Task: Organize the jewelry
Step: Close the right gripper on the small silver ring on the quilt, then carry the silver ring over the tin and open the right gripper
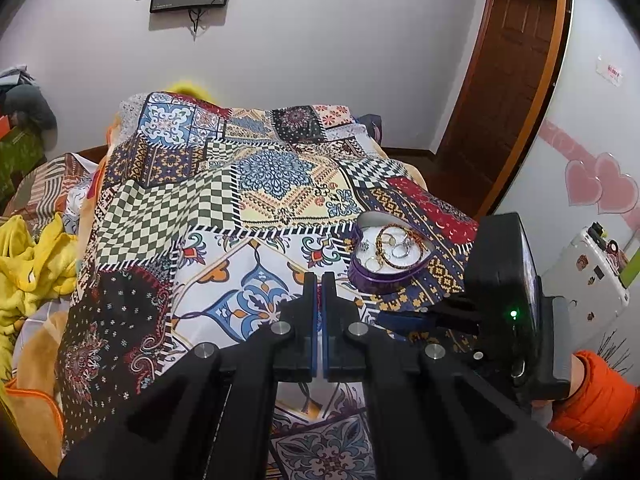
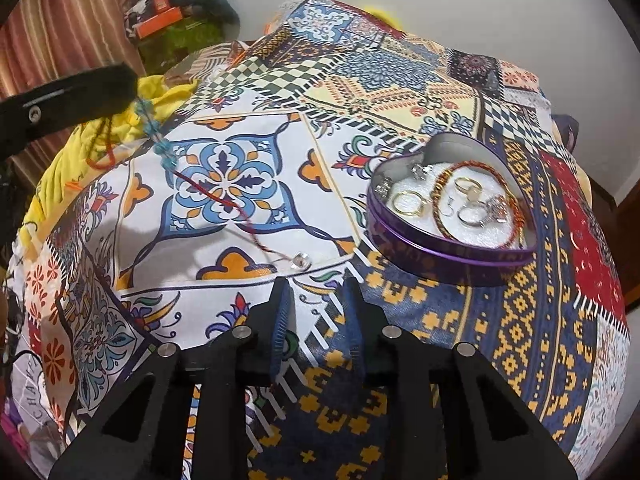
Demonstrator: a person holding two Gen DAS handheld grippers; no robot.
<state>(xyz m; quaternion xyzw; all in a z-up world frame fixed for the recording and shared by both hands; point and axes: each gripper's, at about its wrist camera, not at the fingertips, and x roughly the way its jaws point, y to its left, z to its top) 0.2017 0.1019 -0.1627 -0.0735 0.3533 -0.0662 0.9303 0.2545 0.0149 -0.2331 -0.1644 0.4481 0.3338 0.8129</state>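
A purple heart-shaped tin [image 2: 448, 254] sits on the patchwork cloth [image 2: 224, 60], right of centre, holding several rings and a red-gold bracelet [image 2: 444, 184]. The same tin [image 1: 380, 280] shows just right of my left gripper [image 1: 319, 292], which is shut on a thin red cord. In the right wrist view that gripper [image 2: 130, 86] hangs at the upper left. From it the necklace cord with blue beads [image 2: 154, 132] slopes down to a clear pendant [image 2: 301, 261] lying on the cloth. My right gripper [image 2: 316, 300] stands just short of the pendant, open, with nothing between its fingers.
A yellow blanket [image 1: 32, 264] is bunched off the cloth's left side. A brown door [image 1: 500, 100] and a white case [image 1: 592, 272] stand at the right. The person's orange sleeve [image 1: 600, 396] shows at lower right. Boxes and clutter [image 2: 172, 20] sit far left.
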